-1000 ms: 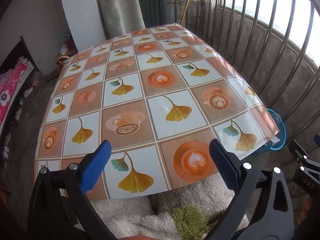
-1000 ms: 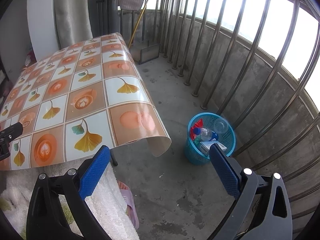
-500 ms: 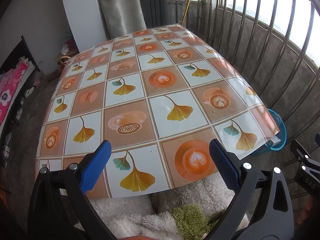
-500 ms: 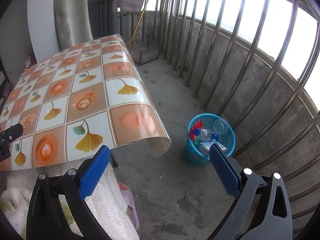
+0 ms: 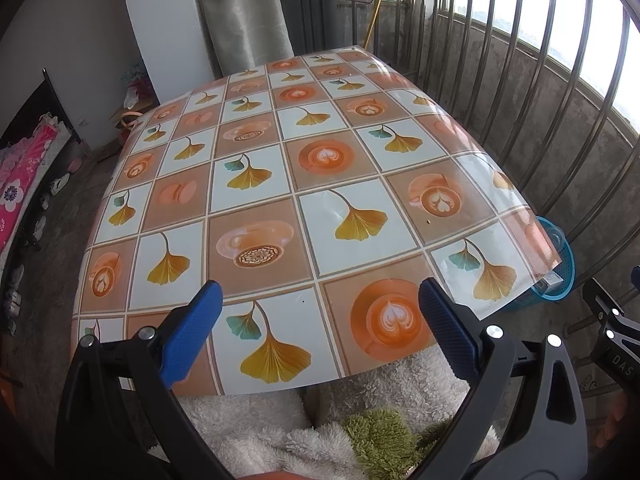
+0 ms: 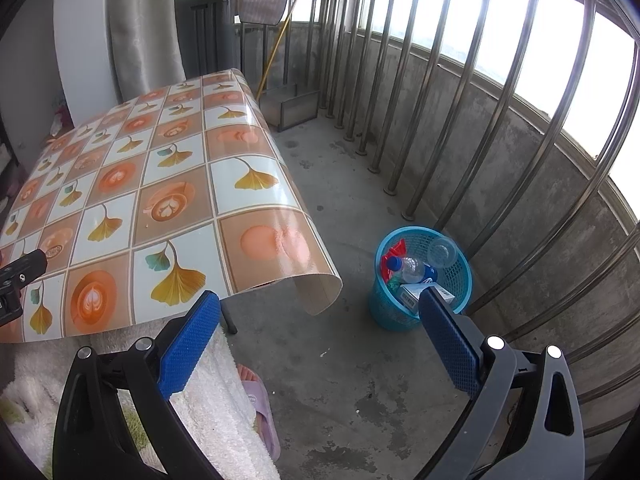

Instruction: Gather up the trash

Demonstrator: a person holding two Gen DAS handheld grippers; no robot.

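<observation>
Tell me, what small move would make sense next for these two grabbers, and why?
Probably rest and look around: the tablecloth shows no trash on top, the blue basket on the floor already holds a bottle, a box and wrappers, and both the left gripper and right gripper are open and hold nothing.

Only legible thing I could find was "DAS" in small white letters on a black gripper part (image 5: 614, 344) poking in at the far right edge of the left wrist view. Whatever followed those letters was cut off. Over in the right wrist view, a white box (image 6: 424, 293) sat in the blue basket (image 6: 384, 312) and had a barcode printed on its near end, but the digits were too small to read. The bottle (image 6: 412, 270) in there had a blue label, also unreadable.
</observation>
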